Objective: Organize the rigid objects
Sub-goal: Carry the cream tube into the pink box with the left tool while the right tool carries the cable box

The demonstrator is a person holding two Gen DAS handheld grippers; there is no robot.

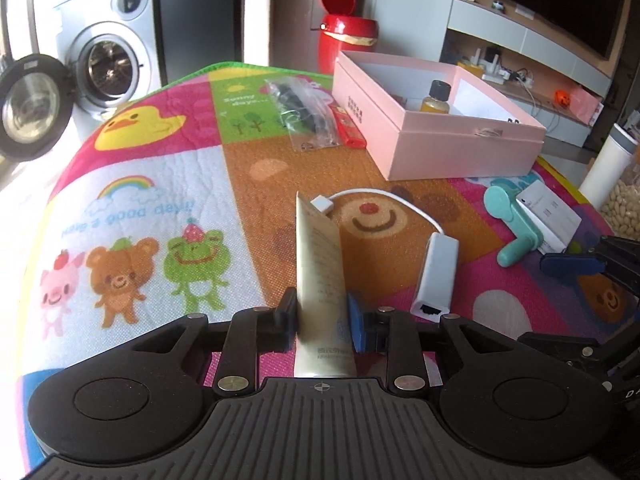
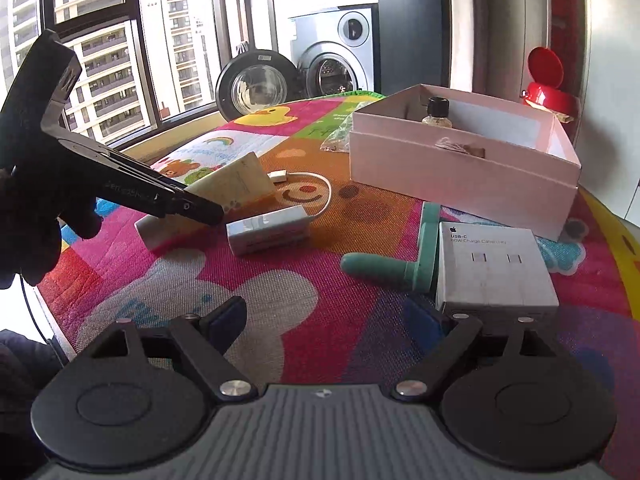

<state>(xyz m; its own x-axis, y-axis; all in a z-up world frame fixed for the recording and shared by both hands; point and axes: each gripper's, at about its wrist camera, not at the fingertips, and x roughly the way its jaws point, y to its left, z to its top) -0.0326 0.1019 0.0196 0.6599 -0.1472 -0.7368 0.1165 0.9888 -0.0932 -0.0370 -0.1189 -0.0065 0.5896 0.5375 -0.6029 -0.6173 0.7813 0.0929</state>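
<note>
Two grippers work over a bright mat with cartoon animals on it. The pink box is the big thing on the mat, so every place here is told from it.

The left gripper holds a cream tube. Its two pads squeeze the tube from both sides. The tube sits on the near side of the box, well apart from it, and its flat end points toward the box.

The right gripper has its jaws wide, with nothing between them. It hangs over the mat, on the near side of the box.

A white adapter with a thin cable lies on the mat between the tube and the box. A white carton lies just in front of the box. A teal crank lies beside the carton and touches it.

Inside the box stands a small bottle with a black cap. On the left side of the box lie a clear bag with something dark in it and a red lighter. Behind the box stands a red bin with its lid up.
</note>
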